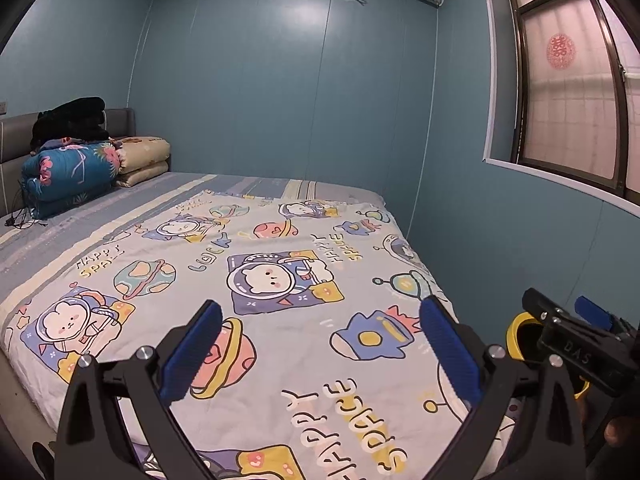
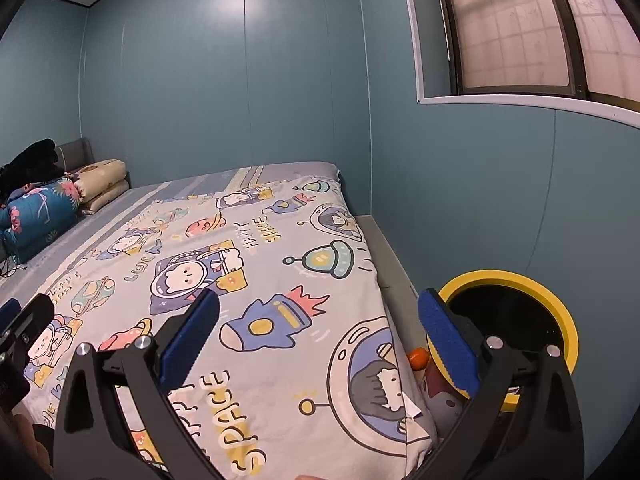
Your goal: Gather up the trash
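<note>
Left wrist: left hand-held gripper [image 1: 320, 344] wide open, empty, over cartoon space-print quilt [image 1: 256, 280]; no trash visible on bed.

Right wrist: right hand-held gripper [image 2: 318, 340] wide open, empty. Yellow-rimmed black bin [image 2: 516, 312] beside bed, small orange object [image 2: 417, 358] near it. Judgement: approach low, close on orange item squarely.

Cartoon space quilt [image 1: 256, 280] on bed, folded blankets [image 1: 72, 172] beyond.

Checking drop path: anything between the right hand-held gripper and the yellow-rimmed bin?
Nothing visible. The right hand-held gripper is open and empty; the yellow-rimmed bin sits beside the bed, its mouth unobstructed.
</note>
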### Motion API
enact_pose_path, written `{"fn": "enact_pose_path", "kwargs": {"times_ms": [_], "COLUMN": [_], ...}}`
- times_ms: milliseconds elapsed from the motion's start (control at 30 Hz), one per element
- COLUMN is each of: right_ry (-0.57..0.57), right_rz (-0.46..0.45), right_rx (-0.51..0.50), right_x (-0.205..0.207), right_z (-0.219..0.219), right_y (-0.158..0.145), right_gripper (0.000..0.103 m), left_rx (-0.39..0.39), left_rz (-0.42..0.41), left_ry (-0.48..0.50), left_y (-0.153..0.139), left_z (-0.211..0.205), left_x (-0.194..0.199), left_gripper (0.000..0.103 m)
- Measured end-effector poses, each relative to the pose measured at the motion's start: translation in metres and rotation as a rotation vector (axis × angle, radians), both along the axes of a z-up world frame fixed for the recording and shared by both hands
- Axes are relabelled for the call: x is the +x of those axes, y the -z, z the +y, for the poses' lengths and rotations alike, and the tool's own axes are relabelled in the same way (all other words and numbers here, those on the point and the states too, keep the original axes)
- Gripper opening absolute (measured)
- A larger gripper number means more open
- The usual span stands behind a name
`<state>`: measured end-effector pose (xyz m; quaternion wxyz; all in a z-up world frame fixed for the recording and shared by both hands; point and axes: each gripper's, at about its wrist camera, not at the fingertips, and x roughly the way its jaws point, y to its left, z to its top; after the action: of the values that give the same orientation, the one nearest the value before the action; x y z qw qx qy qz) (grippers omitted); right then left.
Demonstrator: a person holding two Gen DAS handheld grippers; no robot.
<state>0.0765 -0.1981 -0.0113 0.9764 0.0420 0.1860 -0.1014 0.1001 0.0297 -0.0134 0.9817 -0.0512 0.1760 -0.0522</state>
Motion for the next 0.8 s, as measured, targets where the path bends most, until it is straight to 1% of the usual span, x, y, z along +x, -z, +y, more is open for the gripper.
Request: {"fn": "enact_pose_path", "kwargs": {"times_ms": [133,400,800], "right_ry": [0.01,0.01,0.005], "right_rz": [-0.001,0.027,0.042], "right_rx": [0.006,0.017,0.032], "right_x": [-0.002,-0.002,-0.009], "right_z": [-0.001,0.001,0.002], "right_y": [0.001,0.007,0.01], "right_gripper": [0.095,0.095,0.095], "left_rx": [0.006,-0.018,-0.014], "left_rz": [-0.011,0.001,0.004], "left_ry": [0.006,0.021,0.025], "left_y": [0.002,0.002,0.003], "left_z": [-0.002,-0.001,-0.002], "left_x": [-0.004,-0.009,-0.019], "left_gripper": [0.095,0.095,0.095]}}
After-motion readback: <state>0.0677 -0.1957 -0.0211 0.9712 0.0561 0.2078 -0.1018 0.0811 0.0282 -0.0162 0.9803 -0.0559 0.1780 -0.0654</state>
